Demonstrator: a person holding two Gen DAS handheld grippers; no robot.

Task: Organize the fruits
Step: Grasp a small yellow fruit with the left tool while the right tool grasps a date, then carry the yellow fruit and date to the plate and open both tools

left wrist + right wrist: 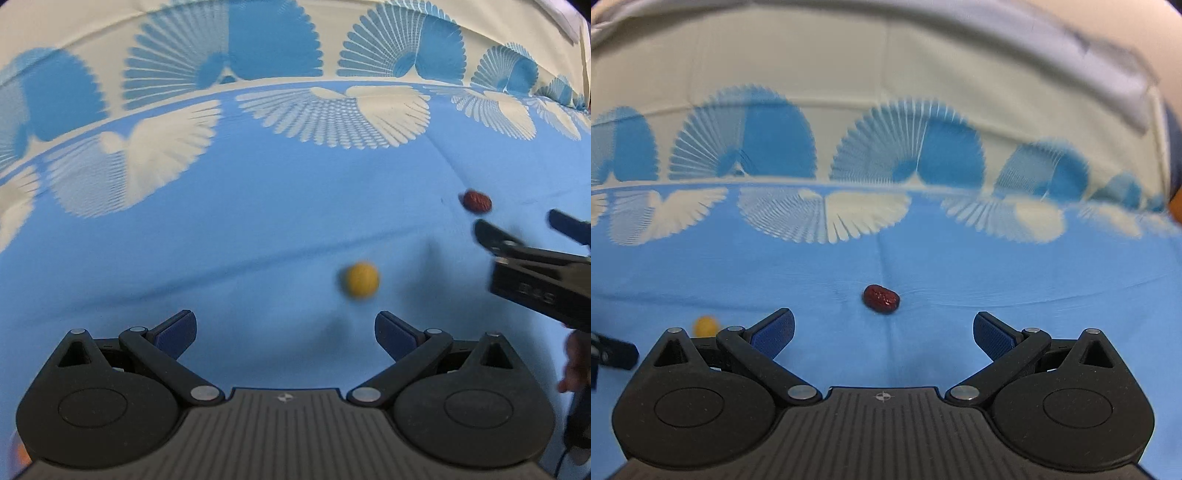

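Observation:
A small yellow round fruit lies on the blue cloth just ahead of my left gripper, which is open and empty. A dark red date lies farther right. In the right wrist view the date sits just ahead of my right gripper, which is open and empty. The yellow fruit shows at the left there. The right gripper also shows in the left wrist view, open, just short of the date.
The surface is a blue cloth with a white and blue fan pattern along its far border. A bit of something orange shows at the bottom left corner of the left wrist view.

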